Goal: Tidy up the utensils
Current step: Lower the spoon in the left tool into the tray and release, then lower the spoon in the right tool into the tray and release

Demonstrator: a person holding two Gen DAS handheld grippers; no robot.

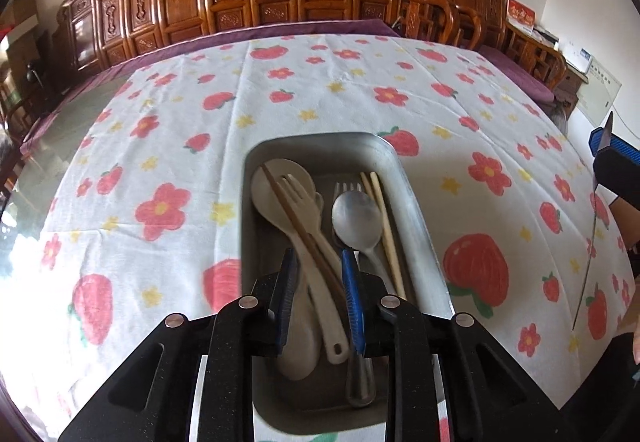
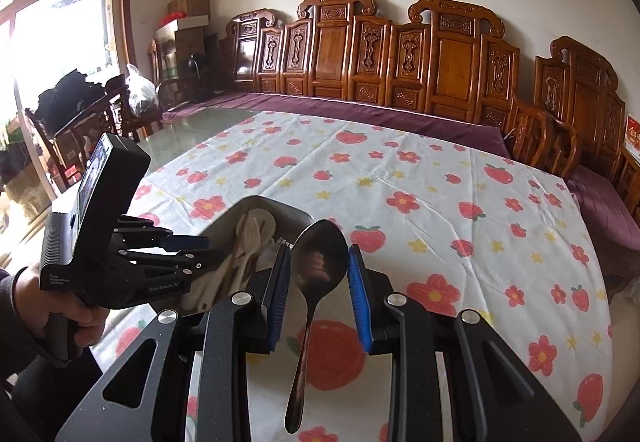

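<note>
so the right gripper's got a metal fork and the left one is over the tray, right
Not a fork: the right wrist view shows the right gripper holding a metal spoon, bowl up. The left gripper is over the tray, as you said.

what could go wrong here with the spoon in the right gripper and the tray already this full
The right gripper pinches only the bowl of the metal spoon, so its long handle hangs free and might swing or slip out. The metal tray already holds crossed utensils and chopsticks, so a dropped spoon may land on top or bounce out. The left gripper, jaws open, sits over the tray and could get in the way.
</note>
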